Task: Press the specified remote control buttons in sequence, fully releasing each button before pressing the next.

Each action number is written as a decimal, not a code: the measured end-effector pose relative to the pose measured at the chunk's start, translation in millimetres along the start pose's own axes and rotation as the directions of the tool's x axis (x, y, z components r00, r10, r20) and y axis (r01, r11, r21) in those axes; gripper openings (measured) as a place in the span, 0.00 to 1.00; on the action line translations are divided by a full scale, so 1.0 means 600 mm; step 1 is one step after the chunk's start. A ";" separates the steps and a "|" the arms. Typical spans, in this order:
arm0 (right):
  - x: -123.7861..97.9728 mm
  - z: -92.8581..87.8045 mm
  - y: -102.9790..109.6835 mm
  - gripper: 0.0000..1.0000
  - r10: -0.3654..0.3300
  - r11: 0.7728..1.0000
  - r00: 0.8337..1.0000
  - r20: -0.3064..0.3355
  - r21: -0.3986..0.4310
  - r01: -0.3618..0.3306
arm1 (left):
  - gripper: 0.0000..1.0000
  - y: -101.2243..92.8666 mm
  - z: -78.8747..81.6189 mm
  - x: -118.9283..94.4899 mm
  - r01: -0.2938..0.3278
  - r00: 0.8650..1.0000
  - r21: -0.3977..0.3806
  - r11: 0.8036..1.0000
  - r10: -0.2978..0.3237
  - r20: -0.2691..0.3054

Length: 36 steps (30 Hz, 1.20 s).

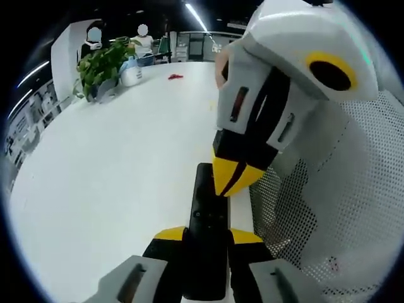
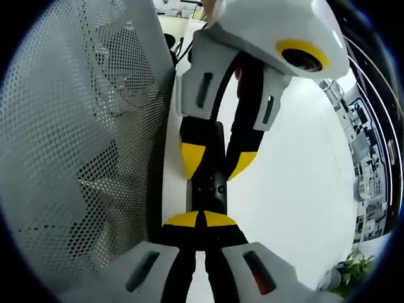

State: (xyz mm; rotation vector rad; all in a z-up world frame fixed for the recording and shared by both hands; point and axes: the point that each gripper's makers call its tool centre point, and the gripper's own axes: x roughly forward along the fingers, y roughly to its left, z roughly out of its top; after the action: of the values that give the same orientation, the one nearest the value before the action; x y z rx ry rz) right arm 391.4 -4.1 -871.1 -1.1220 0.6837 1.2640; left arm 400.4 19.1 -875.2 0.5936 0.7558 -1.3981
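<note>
The remote control (image 1: pixel 205 233), black and slim, sits clamped between the left gripper (image 1: pixel 205 238)'s jaws at 6 o'clock in the left gripper view, its long axis running toward 12 over the white bench (image 1: pixel 107 170). The right gripper (image 1: pixel 232 177) comes down from 1 o'clock, jaws closed, tips touching the remote.

In the right gripper view, the right gripper (image 2: pixel 202 219) has jaws pressed together on the remote control (image 2: pixel 207 189)'s near end; the left gripper (image 2: pixel 211 161) grips it from 12 o'clock. A perforated mesh panel (image 2: pixel 82 145) stands at 9 o'clock.
</note>
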 end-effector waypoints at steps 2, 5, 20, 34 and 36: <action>0.000 -0.001 -0.001 0.00 0.001 1.000 1.000 0.015 0.021 -0.001 | 0.25 0.000 0.000 0.000 0.000 1.000 0.001 1.000 0.000 -0.001; 0.000 0.000 -0.001 0.00 -0.001 0.999 1.000 0.014 0.043 0.000 | 0.25 0.000 0.000 0.000 0.000 1.000 0.004 1.000 0.001 -0.001; -0.001 0.002 -0.008 0.00 0.040 0.954 0.997 0.071 0.294 -0.060 | 0.25 0.000 0.001 0.000 0.002 1.000 -0.002 1.000 -0.002 0.007; 0.002 0.008 -0.007 0.00 0.037 0.951 0.996 0.078 0.304 -0.059 | 0.25 0.000 0.001 0.000 0.003 1.000 0.001 1.000 -0.003 0.003; 0.003 0.008 -0.007 0.00 0.017 0.968 0.999 0.041 0.249 -0.027 | 0.25 0.001 0.001 0.000 0.004 1.000 0.000 1.000 -0.004 0.004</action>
State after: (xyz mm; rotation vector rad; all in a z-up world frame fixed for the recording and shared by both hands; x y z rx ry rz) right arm 394.8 1.6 -870.0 -0.8829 0.8044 1.1784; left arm 400.7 18.9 -874.7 0.5893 0.7541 -1.4022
